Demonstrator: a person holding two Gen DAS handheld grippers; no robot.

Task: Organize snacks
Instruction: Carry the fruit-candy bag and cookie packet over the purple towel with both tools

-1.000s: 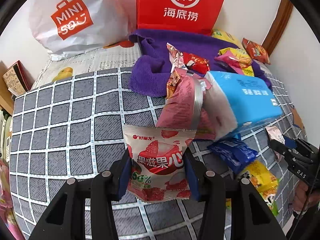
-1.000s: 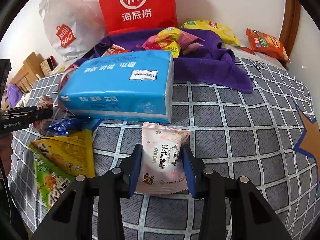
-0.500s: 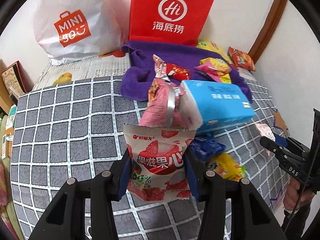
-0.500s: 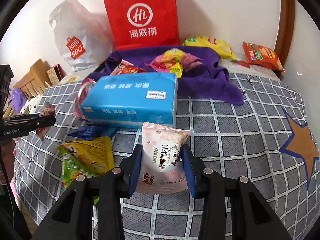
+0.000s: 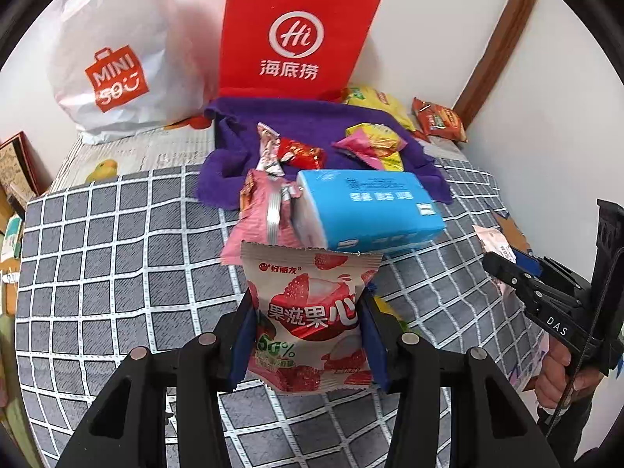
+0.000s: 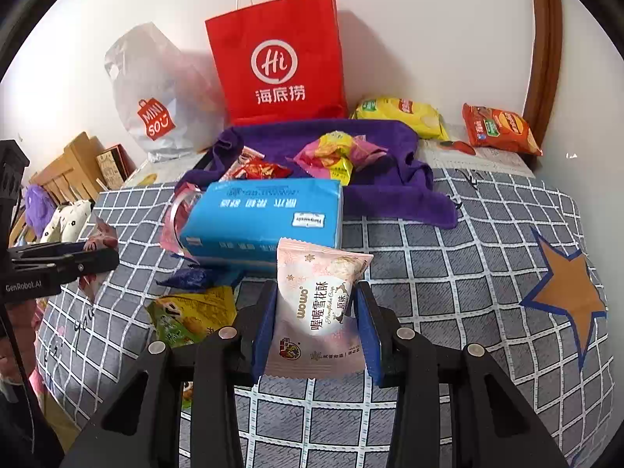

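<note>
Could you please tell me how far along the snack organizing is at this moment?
Done: a few wrappers lie on the purple towel, perhaps already sorted. In hand: the left tool grips a strawberry-print packet; the right tool grips a pale pink packet. Left: a green-yellow bag and dark blue wrapper beside the blue tissue pack.

bright even daylight, soft shadows behind red bag on wall, heavy fisheye curvature, black vignette corners, mild overexposure on white plastic bag, focus sharp centrally
</note>
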